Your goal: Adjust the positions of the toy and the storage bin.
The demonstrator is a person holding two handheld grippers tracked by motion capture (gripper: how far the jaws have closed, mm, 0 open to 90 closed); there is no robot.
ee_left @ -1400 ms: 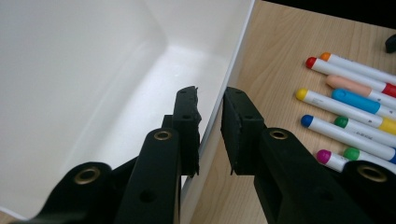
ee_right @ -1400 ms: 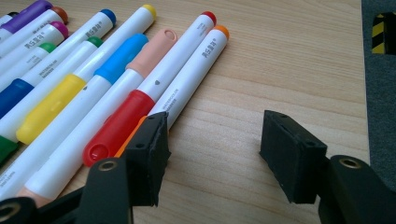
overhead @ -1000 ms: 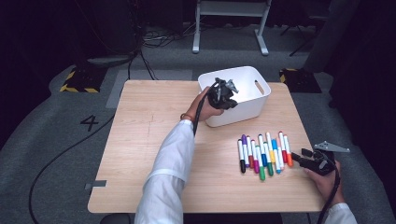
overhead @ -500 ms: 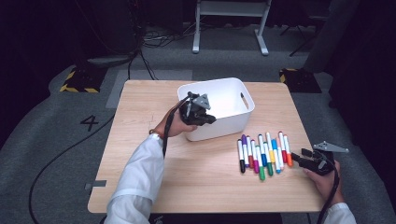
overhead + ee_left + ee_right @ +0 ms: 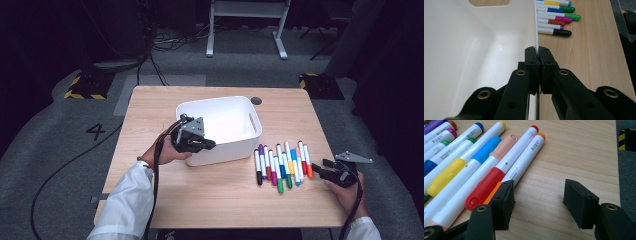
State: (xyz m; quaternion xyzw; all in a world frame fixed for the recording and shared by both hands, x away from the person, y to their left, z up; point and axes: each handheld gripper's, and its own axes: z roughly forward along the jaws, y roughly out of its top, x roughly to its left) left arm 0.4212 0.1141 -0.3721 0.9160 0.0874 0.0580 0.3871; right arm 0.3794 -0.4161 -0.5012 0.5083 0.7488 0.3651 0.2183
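Your left gripper (image 5: 538, 53) is pinching the near wall of the white bin (image 5: 474, 50): its two jaws are pressed together on the thin rim, one inside the bin and one outside. From above, that gripper (image 5: 199, 145) sits at the bin's (image 5: 235, 142) front left corner, with your hand wrapped around it from behind and the cable trailing back along your sleeve. Just past the jaws on the outer side, bare table (image 5: 594, 50) runs ahead, and farther along the wall lies the row of markers (image 5: 556, 17), their caps pointing away from the bin.

Your right gripper (image 5: 537, 192) rests low over the table with its jaws spread and nothing between them but wood. The left jaw sits just beside the orange marker (image 5: 524, 161), at its cap end; whether it touches the cap you cannot tell. Beyond that lie a red-capped marker (image 5: 499, 173) and the rest of the row, side by side and touching. From above, this gripper (image 5: 327, 171) is at the right end of the markers (image 5: 282, 162), which lie between it and the bin, near the table's (image 5: 225, 200) right front edge.
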